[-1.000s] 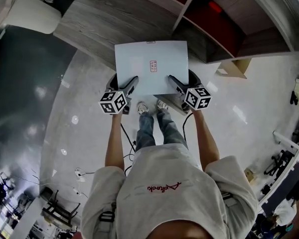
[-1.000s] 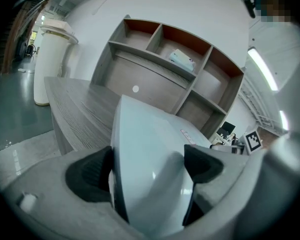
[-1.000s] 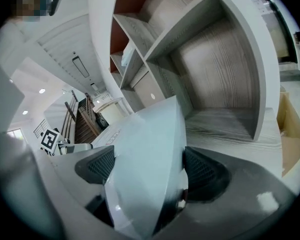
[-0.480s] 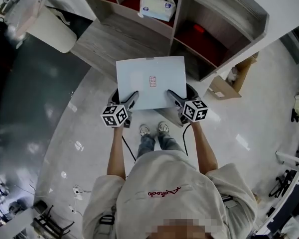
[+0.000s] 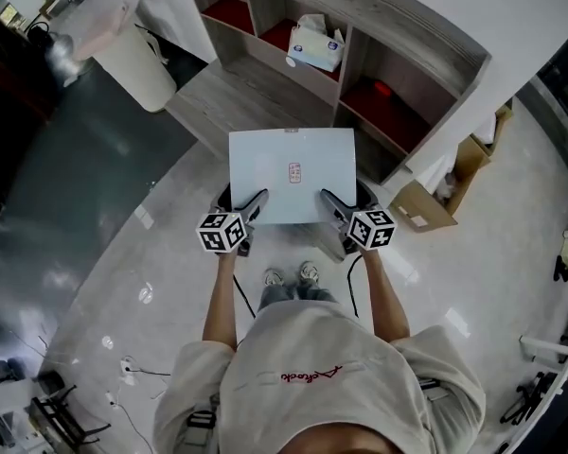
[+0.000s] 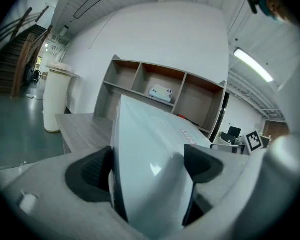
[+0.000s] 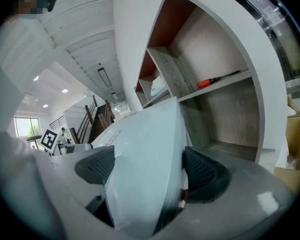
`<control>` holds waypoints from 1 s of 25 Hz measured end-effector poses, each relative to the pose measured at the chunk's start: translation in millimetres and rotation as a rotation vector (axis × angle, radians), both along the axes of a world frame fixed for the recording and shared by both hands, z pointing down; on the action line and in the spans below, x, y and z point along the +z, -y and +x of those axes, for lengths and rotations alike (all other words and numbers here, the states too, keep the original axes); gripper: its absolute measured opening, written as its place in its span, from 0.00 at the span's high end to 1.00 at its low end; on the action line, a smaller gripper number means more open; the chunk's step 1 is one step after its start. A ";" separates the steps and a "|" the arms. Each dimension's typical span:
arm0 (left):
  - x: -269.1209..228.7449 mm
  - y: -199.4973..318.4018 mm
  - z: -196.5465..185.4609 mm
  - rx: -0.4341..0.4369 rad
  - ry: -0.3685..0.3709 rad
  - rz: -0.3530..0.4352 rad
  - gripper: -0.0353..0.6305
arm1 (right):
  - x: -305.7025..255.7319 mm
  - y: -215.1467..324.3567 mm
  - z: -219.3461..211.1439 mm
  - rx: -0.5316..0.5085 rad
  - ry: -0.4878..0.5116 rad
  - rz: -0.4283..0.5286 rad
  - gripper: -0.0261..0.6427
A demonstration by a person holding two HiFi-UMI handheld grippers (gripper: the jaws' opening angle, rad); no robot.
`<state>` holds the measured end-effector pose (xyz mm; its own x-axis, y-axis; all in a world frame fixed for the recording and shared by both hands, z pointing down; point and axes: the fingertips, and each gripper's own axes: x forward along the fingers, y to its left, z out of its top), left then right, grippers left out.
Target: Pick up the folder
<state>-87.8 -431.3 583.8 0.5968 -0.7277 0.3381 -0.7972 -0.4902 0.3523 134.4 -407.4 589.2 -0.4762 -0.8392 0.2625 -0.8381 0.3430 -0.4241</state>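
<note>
The folder [image 5: 292, 173] is a pale blue flat sheet with a small red label, held level in the air in front of the person. My left gripper [image 5: 250, 208] is shut on its near left edge and my right gripper [image 5: 332, 206] is shut on its near right edge. The left gripper view has the folder [image 6: 150, 149] wedged between the dark pads [image 6: 90, 176]. In the right gripper view the folder [image 7: 145, 159] fills the space between the jaws.
A wooden shelf unit [image 5: 360, 60] with red-backed cubbies stands ahead, holding a tissue pack [image 5: 314, 43] and a red-handled screwdriver [image 7: 217, 79]. A low wooden desk top [image 5: 241, 97] lies below the folder. A white bin [image 5: 133, 45] stands left, a cardboard box [image 5: 431, 201] right.
The person has stepped back from the shelf with the folder still held in both grippers; more of the shelf unit and floor shows now.
</note>
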 end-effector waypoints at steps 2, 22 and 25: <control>-4.1 -6.5 -2.1 -0.011 -0.002 0.007 0.26 | -4.9 -4.0 -1.9 -0.009 -0.003 0.010 0.30; -19.9 -138.2 -63.6 -0.028 -0.040 0.059 0.26 | -27.6 -131.8 -62.6 -0.027 -0.035 0.060 0.30; -21.5 -165.5 -67.7 -0.023 -0.045 0.063 0.26 | -30.3 -160.2 -67.1 -0.024 -0.039 0.067 0.30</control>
<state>-155.6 -265.7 562.3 0.5934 -0.7603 0.2642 -0.7925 -0.4944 0.3571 67.3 -247.2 558.9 -0.4871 -0.8439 0.2251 -0.8448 0.3898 -0.3666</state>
